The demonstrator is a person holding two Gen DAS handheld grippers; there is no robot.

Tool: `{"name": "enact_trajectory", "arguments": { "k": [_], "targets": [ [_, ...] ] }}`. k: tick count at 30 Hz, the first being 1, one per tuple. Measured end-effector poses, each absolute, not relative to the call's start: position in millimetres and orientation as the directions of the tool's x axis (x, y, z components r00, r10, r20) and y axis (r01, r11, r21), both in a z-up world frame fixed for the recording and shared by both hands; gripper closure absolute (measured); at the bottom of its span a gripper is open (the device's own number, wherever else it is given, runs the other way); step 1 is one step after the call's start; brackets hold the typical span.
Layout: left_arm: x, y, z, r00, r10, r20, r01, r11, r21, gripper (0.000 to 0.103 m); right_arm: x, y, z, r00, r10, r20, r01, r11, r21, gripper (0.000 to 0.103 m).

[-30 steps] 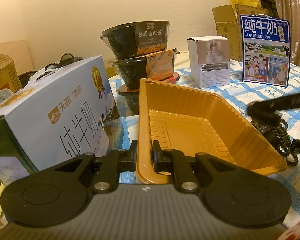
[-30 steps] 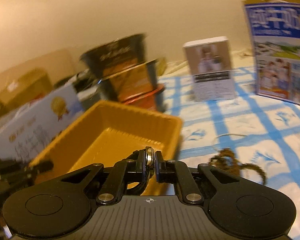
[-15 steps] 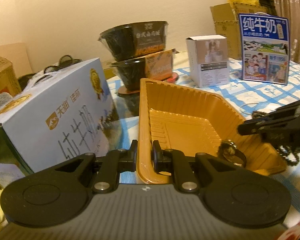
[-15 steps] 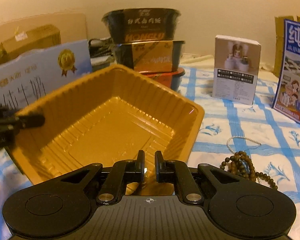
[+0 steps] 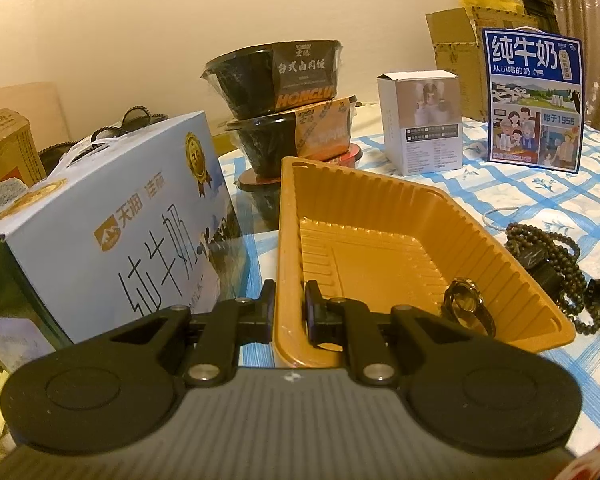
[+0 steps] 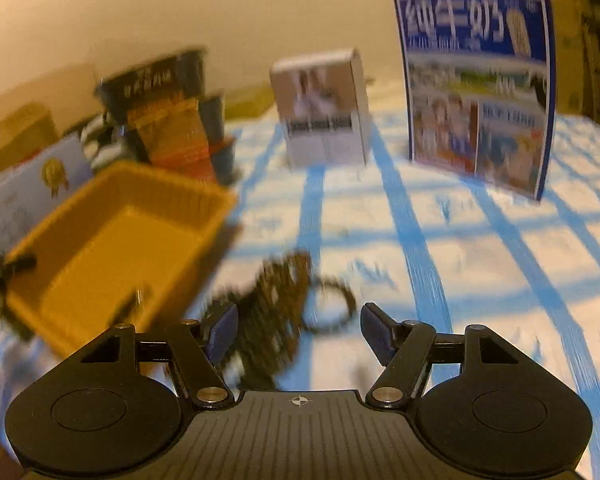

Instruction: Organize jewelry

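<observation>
A ribbed orange plastic tray (image 5: 364,208) lies on the blue-checked cloth, and my left gripper (image 5: 290,312) is shut on its near rim. A dark wristwatch (image 5: 466,308) rests in the tray's near right corner. Right of the tray lie a dark bead necklace (image 5: 560,264) and a thin white bracelet (image 5: 500,216). In the blurred right wrist view the same tray (image 6: 116,248) is at left, and my right gripper (image 6: 298,332) hovers over the bead necklace (image 6: 284,292), its jaws opening wide with nothing pressed between the pads.
A large pale-blue milk carton box (image 5: 112,216) stands left of the tray. Stacked black food bowls (image 5: 284,104), a small white box (image 5: 420,120) and a blue milk bag (image 5: 534,100) stand behind. Cardboard boxes (image 5: 452,44) sit at the far right.
The right gripper carried the watch over the tray, let it drop inside, then swung right toward the beads and opened its jaws. The left gripper kept still on the tray rim.
</observation>
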State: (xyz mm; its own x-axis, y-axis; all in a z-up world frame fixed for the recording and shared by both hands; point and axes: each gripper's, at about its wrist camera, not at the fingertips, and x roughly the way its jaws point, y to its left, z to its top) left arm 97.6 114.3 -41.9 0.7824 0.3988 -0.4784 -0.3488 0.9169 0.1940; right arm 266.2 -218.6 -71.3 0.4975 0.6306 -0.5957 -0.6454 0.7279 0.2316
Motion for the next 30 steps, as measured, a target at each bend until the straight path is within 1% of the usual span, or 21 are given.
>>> {"name": "enact_trajectory", "arguments": {
  "k": [3, 6, 9, 10, 12, 16, 17, 18, 19, 21, 22, 23, 28, 30],
  "targets": [
    [97.4, 113.5, -42.1, 0.78, 0.401, -0.48, -0.352, 0.916, 0.193, 0.09, 263.5, -213.4, -79.5, 0.464, 0.613, -0.64, -0.672, 0.714, 0.196, 0.035],
    [97.3, 113.4, -42.3, 0.781, 0.402, -0.479, -0.352, 0.916, 0.194, 0.09, 255.8, -204.3, -85.6, 0.428, 0.618, -0.659, -0.712, 0.68, 0.175, 0.035],
    [98.4, 113.8, -42.3, 0.78, 0.402, -0.479, -0.352, 0.915, 0.195, 0.09, 249.3, -189.9, -95.2, 0.422, 0.577, -0.7, -0.742, 0.663, 0.1, 0.036],
    [98.3, 113.2, -42.2, 0.78, 0.402, -0.479, -0.352, 0.915, 0.196, 0.09, 247.0, -186.5, -98.3, 0.43, 0.558, -0.71, -0.747, 0.661, 0.067, 0.038],
    [98.6, 113.5, -42.4, 0.78, 0.403, -0.479, -0.352, 0.915, 0.197, 0.09, 243.6, -182.1, -103.3, 0.429, 0.544, -0.721, -0.762, 0.647, 0.036, 0.052],
    [98.1, 113.3, -42.4, 0.78, 0.403, -0.479, -0.353, 0.915, 0.195, 0.09, 239.8, -172.9, -109.3, 0.43, 0.531, -0.73, -0.782, 0.623, -0.008, 0.056],
    [98.2, 113.4, -42.6, 0.78, 0.403, -0.479, -0.354, 0.915, 0.195, 0.09, 238.9, -170.6, -110.2, 0.426, 0.528, -0.734, -0.787, 0.616, -0.014, 0.059],
    [98.4, 113.5, -42.8, 0.78, 0.404, -0.479, -0.354, 0.915, 0.195, 0.09, 237.8, -168.9, -110.9, 0.42, 0.531, -0.736, -0.793, 0.609, -0.014, 0.066],
    [98.2, 113.9, -42.6, 0.78, 0.403, -0.479, -0.354, 0.915, 0.193, 0.09, 238.1, -167.8, -110.6, 0.419, 0.534, -0.734, -0.795, 0.607, -0.012, 0.068],
    [98.5, 114.5, -42.6, 0.78, 0.402, -0.48, -0.354, 0.915, 0.191, 0.09, 241.2, -167.2, -110.4, 0.413, 0.535, -0.737, -0.787, 0.617, 0.007, 0.076],
    [98.6, 114.8, -42.6, 0.78, 0.402, -0.479, -0.353, 0.916, 0.192, 0.09, 243.0, -168.7, -109.8, 0.412, 0.538, -0.735, -0.778, 0.628, 0.024, 0.078],
    [98.6, 114.8, -42.6, 0.781, 0.401, -0.479, -0.353, 0.916, 0.192, 0.09, 244.9, -170.9, -108.1, 0.409, 0.545, -0.732, -0.766, 0.641, 0.049, 0.083],
    [98.4, 114.8, -42.6, 0.781, 0.402, -0.478, -0.352, 0.915, 0.195, 0.09, 255.3, -183.5, -98.8, 0.431, 0.562, -0.706, -0.691, 0.709, 0.144, 0.084],
    [98.3, 114.8, -42.5, 0.781, 0.402, -0.478, -0.353, 0.916, 0.193, 0.09, 257.8, -189.8, -91.6, 0.446, 0.584, -0.678, -0.666, 0.723, 0.185, 0.084]
  ]
}}
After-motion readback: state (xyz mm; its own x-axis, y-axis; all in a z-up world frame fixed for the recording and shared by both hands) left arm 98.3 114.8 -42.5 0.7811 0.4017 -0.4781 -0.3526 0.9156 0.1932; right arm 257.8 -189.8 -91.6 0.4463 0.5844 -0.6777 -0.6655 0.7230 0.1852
